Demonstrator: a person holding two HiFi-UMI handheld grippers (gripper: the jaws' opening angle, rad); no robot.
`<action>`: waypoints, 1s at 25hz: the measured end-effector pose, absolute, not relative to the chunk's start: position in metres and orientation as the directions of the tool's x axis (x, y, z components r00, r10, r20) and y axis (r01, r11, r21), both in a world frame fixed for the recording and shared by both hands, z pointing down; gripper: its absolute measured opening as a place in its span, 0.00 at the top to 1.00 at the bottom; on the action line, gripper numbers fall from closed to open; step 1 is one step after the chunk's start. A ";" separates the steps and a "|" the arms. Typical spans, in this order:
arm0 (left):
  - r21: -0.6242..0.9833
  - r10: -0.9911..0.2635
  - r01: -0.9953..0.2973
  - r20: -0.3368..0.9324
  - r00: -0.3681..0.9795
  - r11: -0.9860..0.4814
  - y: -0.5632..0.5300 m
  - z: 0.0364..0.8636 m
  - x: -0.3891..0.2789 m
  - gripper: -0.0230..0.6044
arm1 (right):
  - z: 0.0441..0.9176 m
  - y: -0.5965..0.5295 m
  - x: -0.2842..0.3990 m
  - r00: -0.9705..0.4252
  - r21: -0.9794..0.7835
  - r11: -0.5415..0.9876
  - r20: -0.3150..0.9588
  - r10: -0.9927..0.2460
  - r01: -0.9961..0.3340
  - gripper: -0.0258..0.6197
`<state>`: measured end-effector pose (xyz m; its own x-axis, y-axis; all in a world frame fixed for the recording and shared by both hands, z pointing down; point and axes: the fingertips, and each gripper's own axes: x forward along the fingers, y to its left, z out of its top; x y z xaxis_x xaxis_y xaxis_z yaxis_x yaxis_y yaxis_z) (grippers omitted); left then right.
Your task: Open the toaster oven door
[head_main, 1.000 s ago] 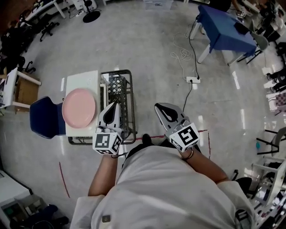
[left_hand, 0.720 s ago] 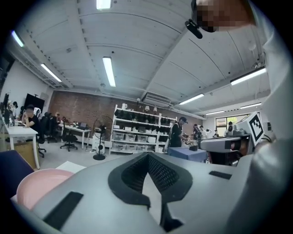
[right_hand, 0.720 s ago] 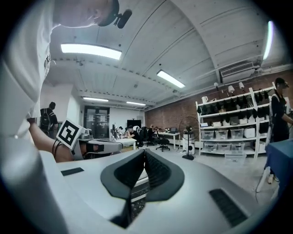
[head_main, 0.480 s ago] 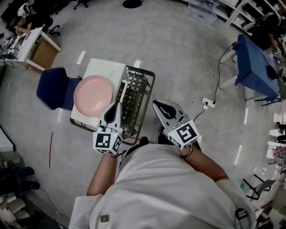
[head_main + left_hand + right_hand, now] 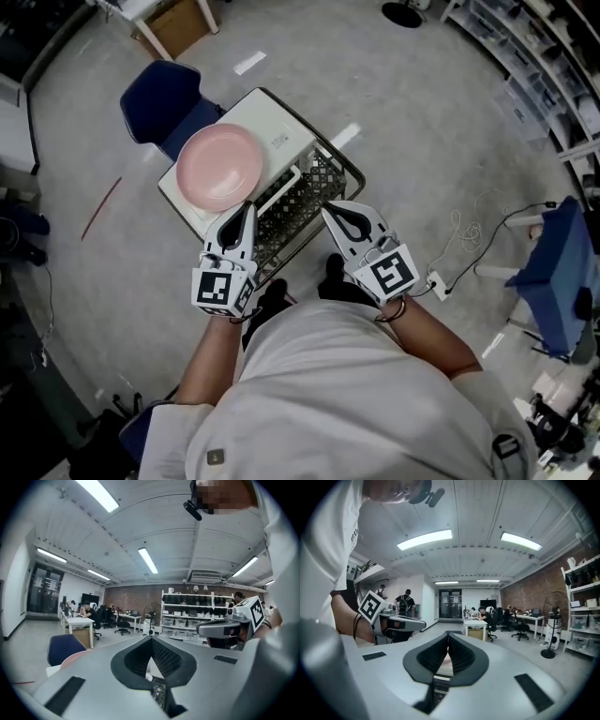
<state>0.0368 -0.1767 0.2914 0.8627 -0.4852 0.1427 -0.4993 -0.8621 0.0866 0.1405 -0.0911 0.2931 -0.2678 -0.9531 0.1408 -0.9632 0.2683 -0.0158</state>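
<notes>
A white toaster oven (image 5: 273,130) stands on a black wire cart (image 5: 320,186), with a pink plate (image 5: 219,167) on its top. Its white door handle (image 5: 278,191) faces me. In the head view my left gripper (image 5: 248,208) is shut and empty, its tip just short of the cart's near edge. My right gripper (image 5: 328,214) is shut too, beside it over the cart's right corner. Neither touches the oven. The left gripper view shows its closed jaws (image 5: 151,639) pointing level across the room, and the right gripper view shows the same (image 5: 448,641).
A blue chair (image 5: 164,89) stands behind the oven, with a cardboard box (image 5: 178,23) under a table further back. A power strip (image 5: 438,285) and cable lie on the floor at my right, near a blue table (image 5: 562,262). Shelves line the far wall.
The person has turned, so the oven and cart have swung from the left to straight ahead of both grippers. Both grippers stayed shut and now sit closer to the cart's near edge.
</notes>
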 end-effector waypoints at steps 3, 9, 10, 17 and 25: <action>0.083 -0.586 -0.603 0.161 0.794 -0.793 -0.173 0.301 0.025 0.94 | 0.310 -0.106 0.145 -0.399 -0.007 0.404 0.162 -0.902 -0.915 0.93; 0.062 -0.717 -0.738 0.199 0.669 -0.672 -0.164 0.316 -0.017 0.94 | 0.333 -0.122 0.131 -0.563 0.016 0.576 0.190 -0.804 -0.817 0.93; 0.056 -0.731 -0.753 0.203 0.651 -0.655 -0.164 0.318 -0.023 0.94 | 0.339 -0.123 0.126 -0.584 0.018 0.599 0.201 -0.787 -0.801 0.93; 0.024 -0.754 -0.784 0.256 0.605 -0.621 -0.164 0.340 -0.047 0.94 | 0.371 -0.135 0.090 -0.682 0.026 0.727 0.323 -0.656 -0.686 0.93; -0.007 -0.660 -0.718 0.401 0.635 -0.696 -0.166 0.400 -0.044 0.91 | 0.423 -0.148 0.074 -0.725 0.146 0.872 0.500 -0.473 -0.468 0.93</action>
<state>-0.0438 -0.1660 0.4001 0.6352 -0.6602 0.4008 -0.7183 -0.6956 -0.0075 0.0736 -0.1483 0.4230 -0.7251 -0.4732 0.5003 -0.4679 0.8716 0.1463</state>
